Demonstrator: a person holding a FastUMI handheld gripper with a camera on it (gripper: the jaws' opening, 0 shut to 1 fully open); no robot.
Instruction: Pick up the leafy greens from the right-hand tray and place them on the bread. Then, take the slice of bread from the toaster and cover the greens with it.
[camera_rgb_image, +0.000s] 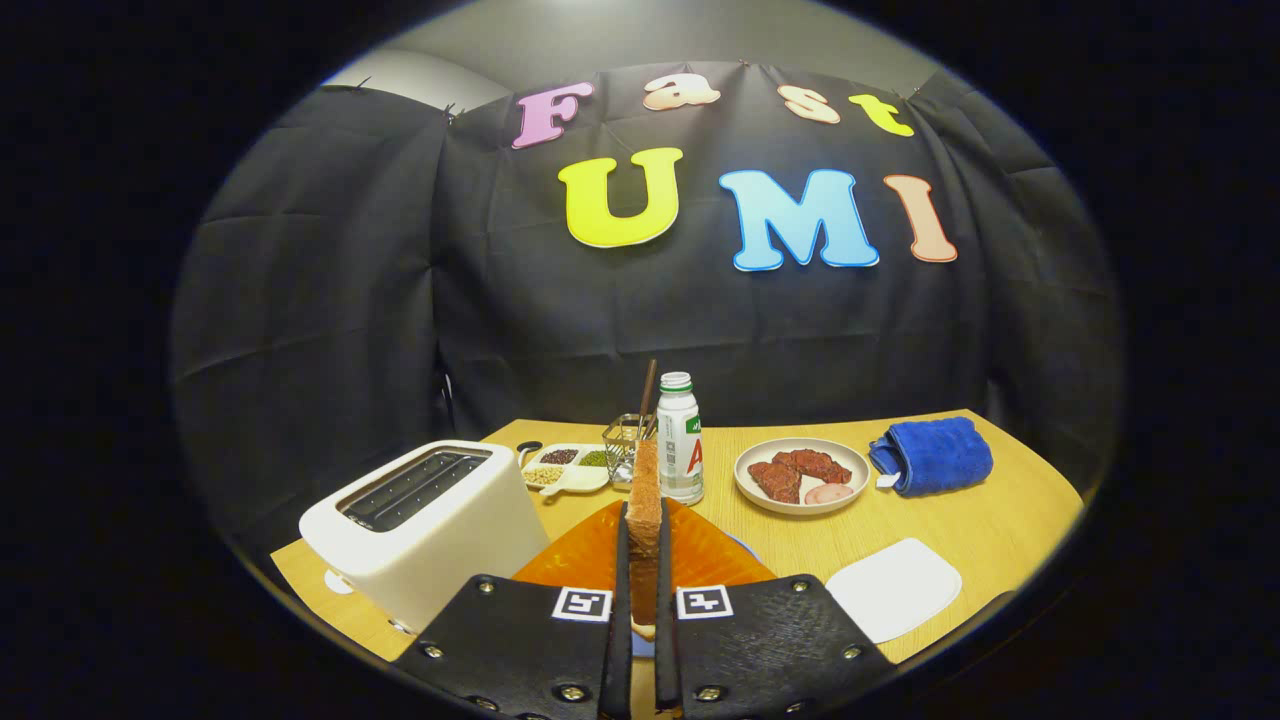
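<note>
Bread: we saw the slice of bread (644, 500) standing on edge between the two fingers, its crust edge toward the camera, raised above the orange plate.
Tongs: the tongs (641, 560) were clamped on the slice, one finger pressed to each flat side, with only the slice's thickness between them.
Orange plate: the orange plate (575, 560) lay on the table just ahead of and under the fingers; whatever lay on its middle was hidden from us by the fingers and the slice.
Toaster: the white toaster (425, 520) stood to the left of the plate, just beside it, and we could see both slots along its top.
White tray: a flat white tray (893, 588) lay to the right of the fingers, near the table's front edge.
Bottle: a white bottle with a green cap (679, 440) stood upright beyond the slice.
Wire holder: a small wire holder (626, 450) with a brown stick stood just left of the bottle.
Divided dish: a white dish with seeds or grains (562, 466) lay behind the toaster.
Meat plate: a round plate with reddish pieces (800, 475) sat right of the bottle.
Blue towel: a folded blue towel (932, 455) lay beyond that plate.
Table: the wooden table (1000, 520) carried all of this.
</note>
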